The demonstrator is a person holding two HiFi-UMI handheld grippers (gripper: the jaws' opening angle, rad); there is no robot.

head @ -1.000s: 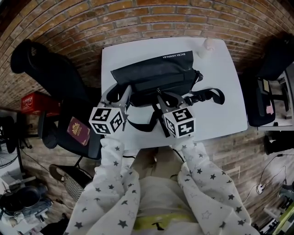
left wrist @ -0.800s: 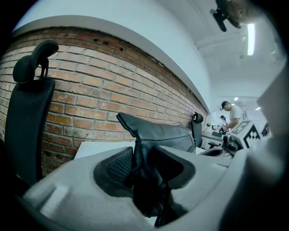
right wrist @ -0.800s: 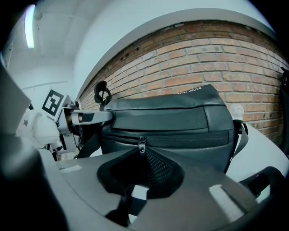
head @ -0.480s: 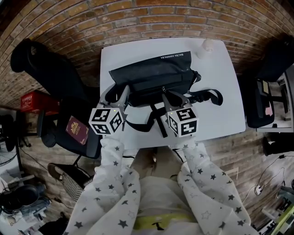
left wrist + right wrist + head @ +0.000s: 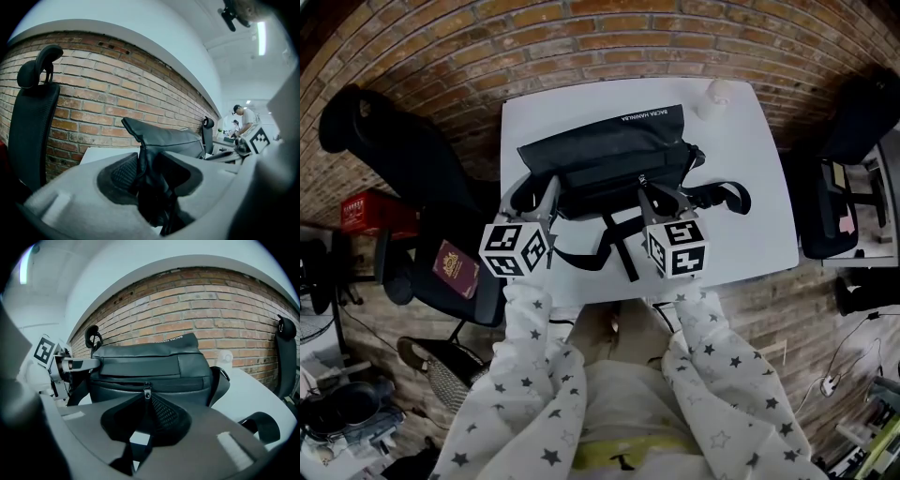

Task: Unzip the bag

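Observation:
A black bag (image 5: 609, 155) lies on the white table (image 5: 750, 169), its long front side toward me. My left gripper (image 5: 534, 192) is at the bag's left end; in the left gripper view the jaws (image 5: 147, 173) are shut on a fold of the black bag (image 5: 164, 138). My right gripper (image 5: 661, 192) is at the bag's front, right of the middle. In the right gripper view it (image 5: 146, 408) is shut on the zipper pull (image 5: 147, 392) of the front pocket of the bag (image 5: 150, 366). The zipper line runs left and right from the pull.
The bag's strap (image 5: 722, 197) loops over the table to the right and toward the near edge. A small white cup (image 5: 712, 97) stands at the far right corner. A black office chair (image 5: 403, 159) with a red booklet (image 5: 455, 267) is left of the table.
My right gripper has moved to the right along the bag's front with the zipper pull in it. The left gripper has kept its hold at the left end.

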